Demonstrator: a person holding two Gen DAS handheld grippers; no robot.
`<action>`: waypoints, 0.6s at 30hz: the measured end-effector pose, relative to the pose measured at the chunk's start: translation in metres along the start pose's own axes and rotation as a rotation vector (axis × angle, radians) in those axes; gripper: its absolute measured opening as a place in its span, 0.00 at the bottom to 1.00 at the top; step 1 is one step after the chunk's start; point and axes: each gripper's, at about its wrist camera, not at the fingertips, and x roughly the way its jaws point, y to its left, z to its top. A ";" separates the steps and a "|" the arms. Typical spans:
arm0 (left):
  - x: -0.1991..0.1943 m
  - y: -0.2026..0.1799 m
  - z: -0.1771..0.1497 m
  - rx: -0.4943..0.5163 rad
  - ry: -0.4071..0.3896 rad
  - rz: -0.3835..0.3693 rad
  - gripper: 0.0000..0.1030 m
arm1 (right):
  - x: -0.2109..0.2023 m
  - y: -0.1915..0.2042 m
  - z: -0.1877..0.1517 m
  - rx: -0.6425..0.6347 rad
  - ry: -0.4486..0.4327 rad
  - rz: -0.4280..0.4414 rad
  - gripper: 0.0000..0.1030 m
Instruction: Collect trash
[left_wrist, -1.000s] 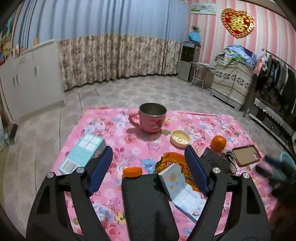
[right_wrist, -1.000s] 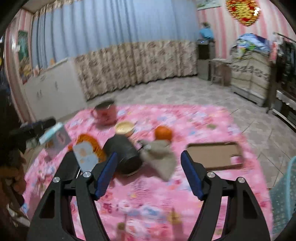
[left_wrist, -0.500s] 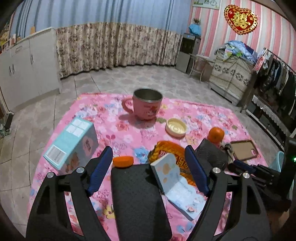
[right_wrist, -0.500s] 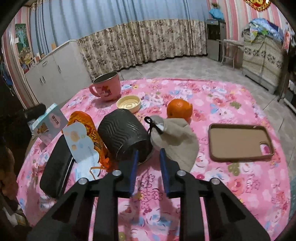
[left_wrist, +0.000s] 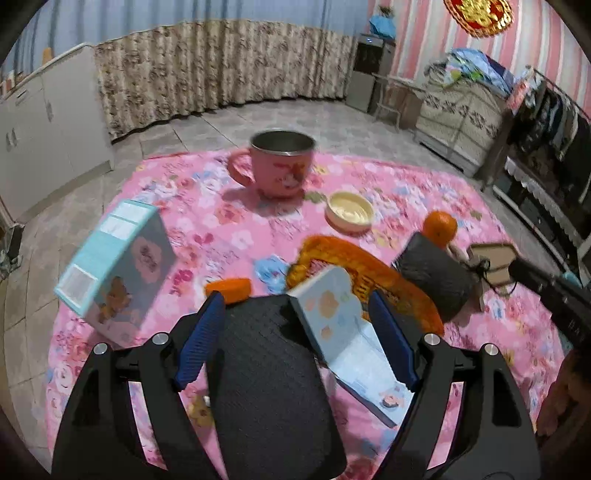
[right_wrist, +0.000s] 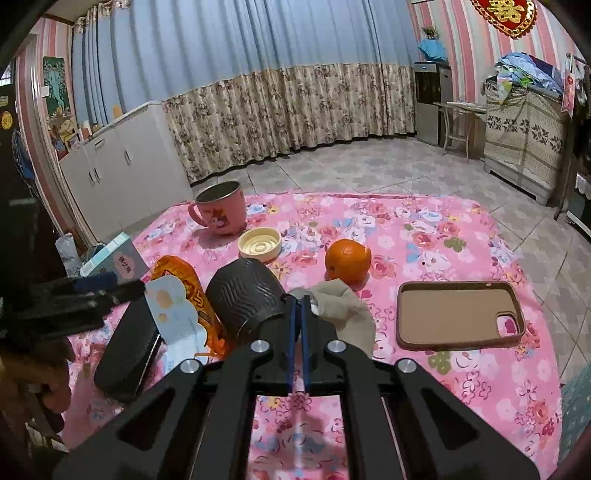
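Note:
On the pink floral cloth (right_wrist: 424, 229) lie an orange snack wrapper (left_wrist: 354, 266), a pale blue torn carton (left_wrist: 332, 314) and a black case (left_wrist: 269, 376). My left gripper (left_wrist: 295, 332) is open, its blue fingers on either side of the black case and the carton. My right gripper (right_wrist: 298, 306) is shut, its tips at the black ribbed cup (right_wrist: 247, 295) and the beige cloth pouch (right_wrist: 343, 310); whether it pinches the pouch's string I cannot tell. The right gripper also shows in the left wrist view (left_wrist: 546, 288).
A pink mug (right_wrist: 221, 210), a cream lid (right_wrist: 260, 243), an orange (right_wrist: 347, 260), a brown phone case (right_wrist: 458, 314), a teal box (left_wrist: 118, 258) and an orange cap (left_wrist: 229, 290) are on the cloth. A teal basket edge (right_wrist: 576, 406) is at right.
My right gripper closed from wide open to shut and moved in to the cup and pouch. My left gripper came lower and closer over the black case.

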 end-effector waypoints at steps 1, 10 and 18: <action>0.003 -0.006 -0.001 0.021 0.011 -0.001 0.72 | 0.001 0.000 -0.001 0.003 0.003 0.001 0.03; 0.020 -0.011 -0.008 0.004 0.083 -0.063 0.01 | -0.002 -0.002 0.000 0.022 -0.005 0.021 0.03; 0.011 -0.022 -0.005 0.010 0.057 -0.141 0.00 | -0.002 -0.003 -0.001 0.026 -0.002 0.018 0.03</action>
